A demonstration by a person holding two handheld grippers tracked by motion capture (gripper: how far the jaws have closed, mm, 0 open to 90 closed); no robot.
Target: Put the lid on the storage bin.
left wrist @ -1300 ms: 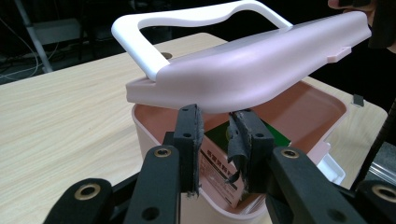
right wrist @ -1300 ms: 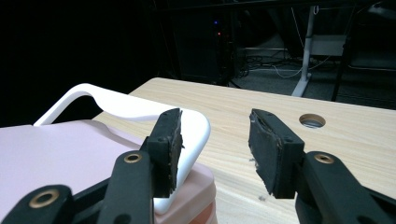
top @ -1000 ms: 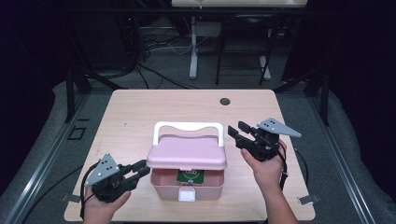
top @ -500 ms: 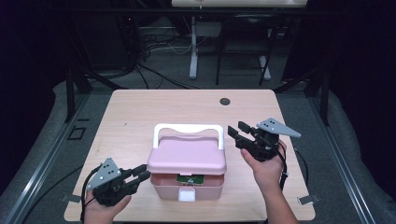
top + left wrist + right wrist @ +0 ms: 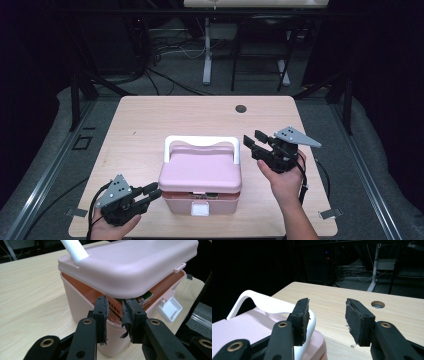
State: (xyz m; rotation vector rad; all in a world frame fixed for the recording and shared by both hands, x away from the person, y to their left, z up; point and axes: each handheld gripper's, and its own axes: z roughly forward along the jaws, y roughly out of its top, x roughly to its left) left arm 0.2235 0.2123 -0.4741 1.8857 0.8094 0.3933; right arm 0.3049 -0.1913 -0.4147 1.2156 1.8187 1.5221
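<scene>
High view: we had pink box point(image 5: 201, 182) mid-table near front edge, lid point(image 5: 130, 263) down but ajar, latch point(image 5: 170, 308) undone. Left gripper point(image 5: 147, 192) narrowly parted, empty, at box corner. Right gripper point(image 5: 256, 144) wide, empty, by handle point(image 5: 201, 143). Latching left.

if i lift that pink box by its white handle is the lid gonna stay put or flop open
Probably flop open: the lid of the pink box sits ajar, with cartons showing in the gap, and the white latch hangs undone. The white handle looks like stiff plastic, so it should not bend. With its broad base, the box seems unlikely to tip if nudged.
</scene>
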